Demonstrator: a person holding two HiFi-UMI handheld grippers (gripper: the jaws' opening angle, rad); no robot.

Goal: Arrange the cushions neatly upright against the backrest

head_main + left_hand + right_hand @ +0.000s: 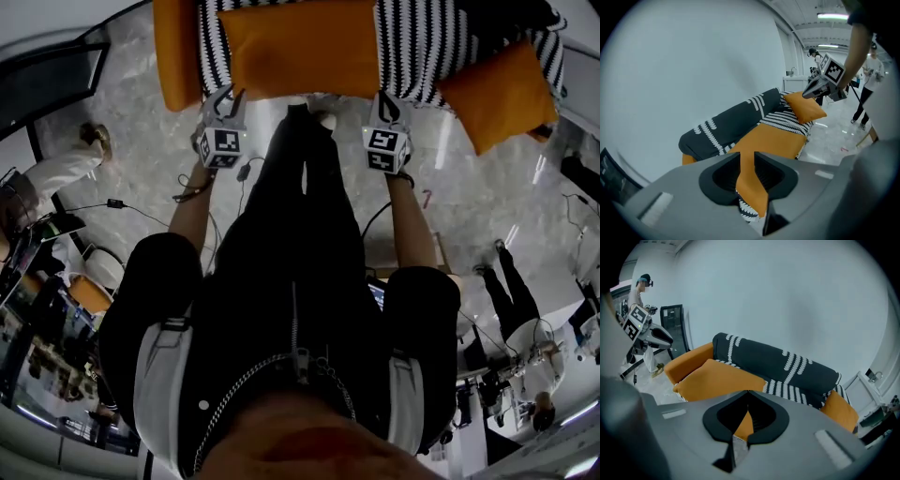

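Cushion (pixel 300 47), large and orange, shows as a strip through the gap of the left gripper (pixel 228 97). That gripper's jaws stand apart, and in its own view the pads do not press on the fabric. In the head view its tips sit just at the cushion's lower left corner, upper left of centre in the frame. The right gripper (pixel 389 101) has its jaws pressed together, tips meeting. Nothing shows pinched between them, with only orange fabric visible beyond. Its tips lie at the cushion's lower right corner, upper right of centre.

The large cushion lies flat on the sofa's black-and-white striped seat (pixel 422 47) at the top of the head view, its near edge along the seat's front. In the right gripper view it sits in front of the dark backrest (pixel 778 364), which carries white bands.

A smaller orange cushion (pixel 497 94) lies tilted at the sofa's right end, upper right of the frame. One of its corners hangs past the seat's front. At the upper left is an orange block (pixel 176 52). Whether it is a cushion or the sofa's arm I cannot tell.

Below the grippers are the person's forearms, black jacket and trousers, over a pale glossy floor (pixel 141 159). A cable (pixel 112 203) runs across the floor at the left. A bystander (pixel 511 291) stands at the lower right.
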